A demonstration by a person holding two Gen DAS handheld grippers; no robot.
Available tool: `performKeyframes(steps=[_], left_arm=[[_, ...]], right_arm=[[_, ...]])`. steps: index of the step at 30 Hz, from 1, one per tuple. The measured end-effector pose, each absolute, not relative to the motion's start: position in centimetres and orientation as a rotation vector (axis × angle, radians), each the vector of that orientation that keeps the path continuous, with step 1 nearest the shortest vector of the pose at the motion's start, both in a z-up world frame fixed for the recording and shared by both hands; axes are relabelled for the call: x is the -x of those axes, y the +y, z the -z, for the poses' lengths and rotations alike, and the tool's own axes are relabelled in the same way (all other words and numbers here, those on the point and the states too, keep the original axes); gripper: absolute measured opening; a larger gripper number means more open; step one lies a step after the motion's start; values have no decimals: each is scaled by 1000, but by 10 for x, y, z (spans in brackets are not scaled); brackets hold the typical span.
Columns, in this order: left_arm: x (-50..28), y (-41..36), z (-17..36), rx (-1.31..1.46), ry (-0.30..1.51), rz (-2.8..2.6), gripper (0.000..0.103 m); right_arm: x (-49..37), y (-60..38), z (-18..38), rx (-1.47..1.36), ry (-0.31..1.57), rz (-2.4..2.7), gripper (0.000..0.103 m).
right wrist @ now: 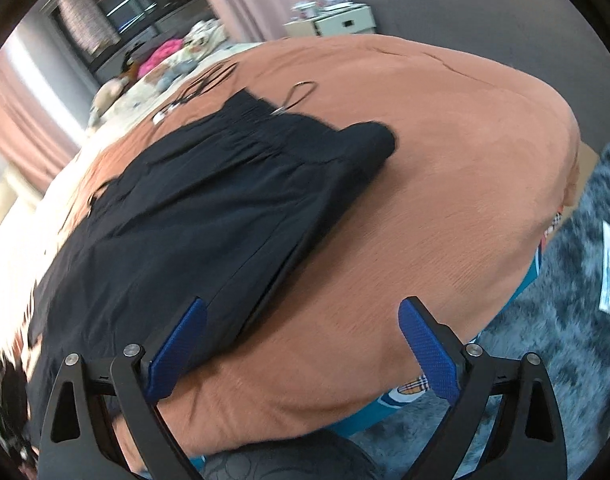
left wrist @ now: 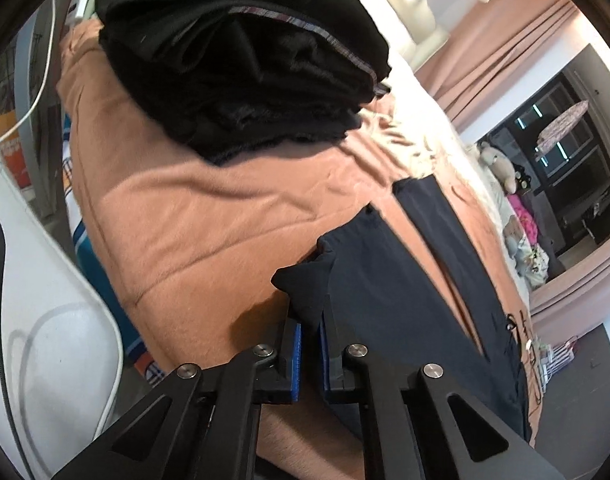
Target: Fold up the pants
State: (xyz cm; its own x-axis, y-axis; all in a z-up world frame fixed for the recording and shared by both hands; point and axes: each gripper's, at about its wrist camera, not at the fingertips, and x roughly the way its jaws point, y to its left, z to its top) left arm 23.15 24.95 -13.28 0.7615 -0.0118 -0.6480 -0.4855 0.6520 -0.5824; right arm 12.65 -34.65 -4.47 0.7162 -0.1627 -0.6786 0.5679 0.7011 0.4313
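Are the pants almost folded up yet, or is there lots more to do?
Just starting. Done: a black stack of folded clothes already sits on the orange blanket. In hand: the left gripper pinches a corner of the dark pants; the right gripper is open beside them. Left: the pants mostly lie spread flat, so the folding remains.

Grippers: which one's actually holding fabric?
The left gripper: shut on a corner of the dark navy pants. The right gripper is open, holding nothing.
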Motion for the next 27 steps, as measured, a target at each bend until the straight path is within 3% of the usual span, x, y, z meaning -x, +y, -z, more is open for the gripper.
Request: performKeyframes(steps=[6, 12, 13, 14, 15, 17, 27], left_arm=[[-240, 252, 118, 807, 657, -316, 6], [-248, 254, 111, 799, 669, -321, 6], [-249, 253, 110, 796, 666, -318, 6], [-250, 252, 108, 792, 665, -317, 6], [-250, 252, 107, 788, 667, -316, 6], [-250, 251, 104, 787, 664, -305, 6], [-247, 257, 64, 829, 549, -254, 6]], right_arm=[[-129, -365, 48, -754, 625, 449, 96], [-145, -385, 53, -785, 618, 472, 75], [-147, -389, 53, -787, 617, 467, 62], [-149, -391, 53, -792, 621, 460, 36], [-150, -393, 54, -806, 628, 442, 23], [-145, -399, 53, -842, 611, 400, 9], [-111, -410, 11, -851, 474, 368, 4]])
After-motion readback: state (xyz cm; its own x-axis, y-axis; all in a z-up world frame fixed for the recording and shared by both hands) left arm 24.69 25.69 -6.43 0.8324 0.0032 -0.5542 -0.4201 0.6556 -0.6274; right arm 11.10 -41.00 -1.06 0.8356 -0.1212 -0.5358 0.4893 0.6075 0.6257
